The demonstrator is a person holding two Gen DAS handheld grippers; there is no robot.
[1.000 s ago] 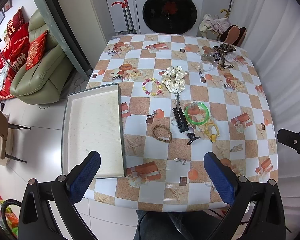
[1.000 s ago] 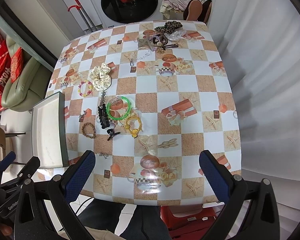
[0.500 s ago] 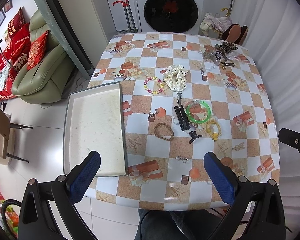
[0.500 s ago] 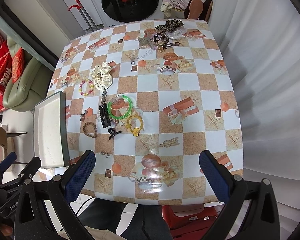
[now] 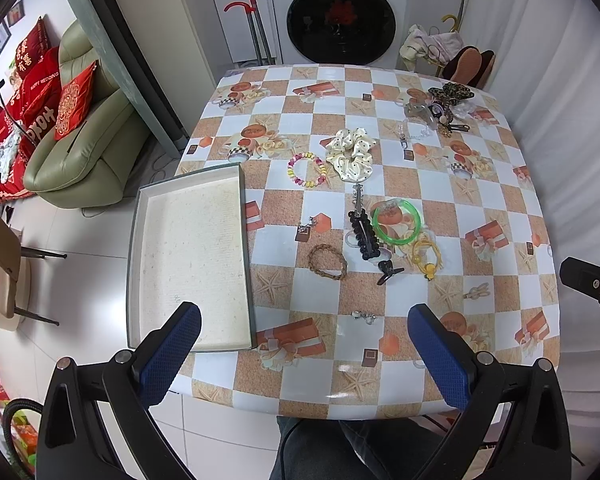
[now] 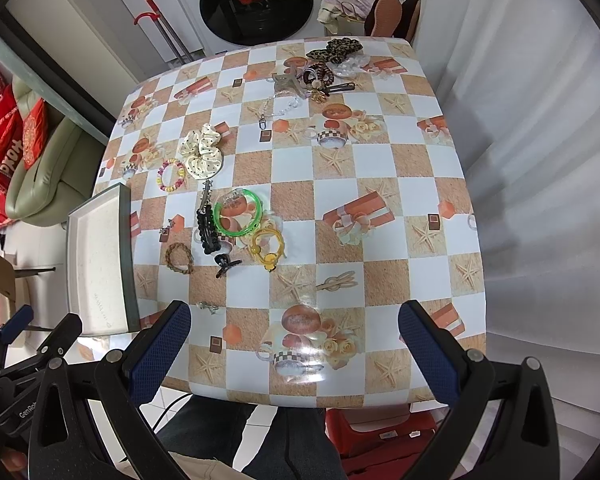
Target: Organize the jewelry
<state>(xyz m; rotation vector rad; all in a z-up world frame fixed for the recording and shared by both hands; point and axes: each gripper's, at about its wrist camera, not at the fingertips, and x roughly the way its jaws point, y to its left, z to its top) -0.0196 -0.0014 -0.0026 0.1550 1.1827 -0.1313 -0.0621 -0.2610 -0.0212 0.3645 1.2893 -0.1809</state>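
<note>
Left wrist view: jewelry scattered on a checkered table (image 5: 496, 184), both grippers held above the near edge.

A green bangle (image 5: 396, 221) lies mid-table, touching a black beaded piece (image 5: 363, 235) on its left and just beside yellow hair ties (image 5: 427, 255). A brown braided bracelet (image 5: 327, 262) sits nearer the tray (image 5: 134, 240), which lies at the table's left edge with a bare pale floor. Farther back lie a pastel bead bracelet (image 5: 307, 169) and a cream dotted scrunchie (image 5: 352, 153); another cluster of accessories (image 5: 444, 108) sits at the far right corner. The left gripper (image 5: 303, 338) and right gripper (image 6: 294, 334) both have their jaws spread wide, holding nothing.
</note>
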